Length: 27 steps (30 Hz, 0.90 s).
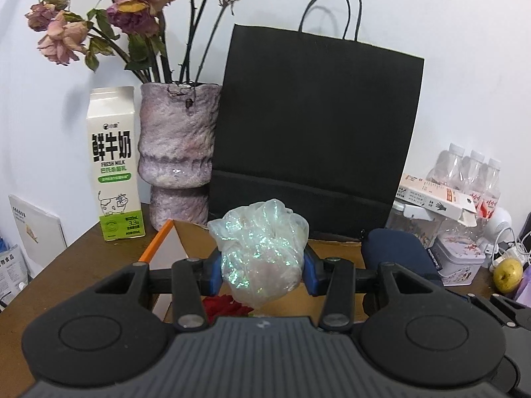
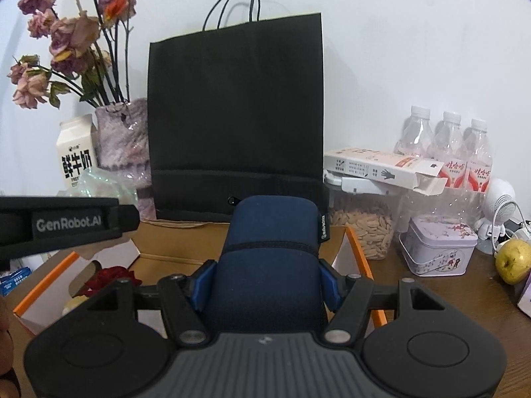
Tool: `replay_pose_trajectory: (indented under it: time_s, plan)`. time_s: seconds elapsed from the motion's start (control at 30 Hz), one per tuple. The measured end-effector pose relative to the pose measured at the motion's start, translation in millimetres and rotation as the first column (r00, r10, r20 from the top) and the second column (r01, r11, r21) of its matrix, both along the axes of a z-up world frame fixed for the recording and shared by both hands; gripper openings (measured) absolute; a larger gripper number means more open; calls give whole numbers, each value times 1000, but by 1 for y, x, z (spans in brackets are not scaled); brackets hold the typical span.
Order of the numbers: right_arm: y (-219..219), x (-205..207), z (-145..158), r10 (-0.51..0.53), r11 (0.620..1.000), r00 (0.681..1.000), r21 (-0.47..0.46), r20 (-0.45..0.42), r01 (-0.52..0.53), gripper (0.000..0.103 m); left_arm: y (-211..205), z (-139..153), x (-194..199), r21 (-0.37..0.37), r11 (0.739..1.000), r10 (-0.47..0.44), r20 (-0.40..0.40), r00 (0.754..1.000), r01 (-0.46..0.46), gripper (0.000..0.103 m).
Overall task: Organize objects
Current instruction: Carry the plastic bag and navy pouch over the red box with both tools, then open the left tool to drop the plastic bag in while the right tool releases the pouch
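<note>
Left gripper pinching the shimmery pouch, right gripper clamping the navy case, both above the open box, probably for packing.

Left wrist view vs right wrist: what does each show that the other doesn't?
Only the left wrist view shows the left gripper shut on the iridescent pouch, and the white booklet leaning at far left.

Only the right wrist view shows the right gripper shut on the navy pouch, and the jar of seeds.

Both show the black paper bag, milk carton, vase of dried roses, water bottles, tin, apple and open cardboard box.
</note>
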State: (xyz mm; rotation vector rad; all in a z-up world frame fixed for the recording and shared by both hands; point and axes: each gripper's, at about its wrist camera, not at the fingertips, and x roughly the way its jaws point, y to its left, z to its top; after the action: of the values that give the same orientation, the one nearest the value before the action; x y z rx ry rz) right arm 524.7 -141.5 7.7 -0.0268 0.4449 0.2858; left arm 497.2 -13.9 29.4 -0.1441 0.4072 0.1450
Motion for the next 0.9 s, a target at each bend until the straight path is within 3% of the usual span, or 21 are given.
replay_pose_trajectory:
  time_s: [0.23,0.3,0.33,0.37,0.4,0.43,0.9]
  plan:
    - [4,10,-4,13,1000,1000,-8,-25,-13,65,0,-5,10,8,1000,-4,1,1000,4,51]
    - [4,11,-5,13,1000,1000,-1,-28,-14,65,0,-5,10,17,1000,6,9,1000,-6,63]
    - [4,11,-5,5,1000,1000,-5,-21,-5,75,0,-4,10,21,1000,11,13,1000,-12,81]
    - [4,10,-4,-5,1000,1000,-8,-12,5,91,0,-4,9,24,999,22,22,1000,-23,100]
    - [3,9,-4,-11,1000,1000,-10,-1,11,97,0,-4,8,28,999,34,32,999,-35,103]
    - [3,8,-3,-17,1000,1000,-11,10,17,102,-1,-4,8,37,998,52,43,998,-54,103]
    - [5,10,-5,-24,999,1000,-31,-1,24,103,4,-3,8,25,996,82,20,996,-83,103]
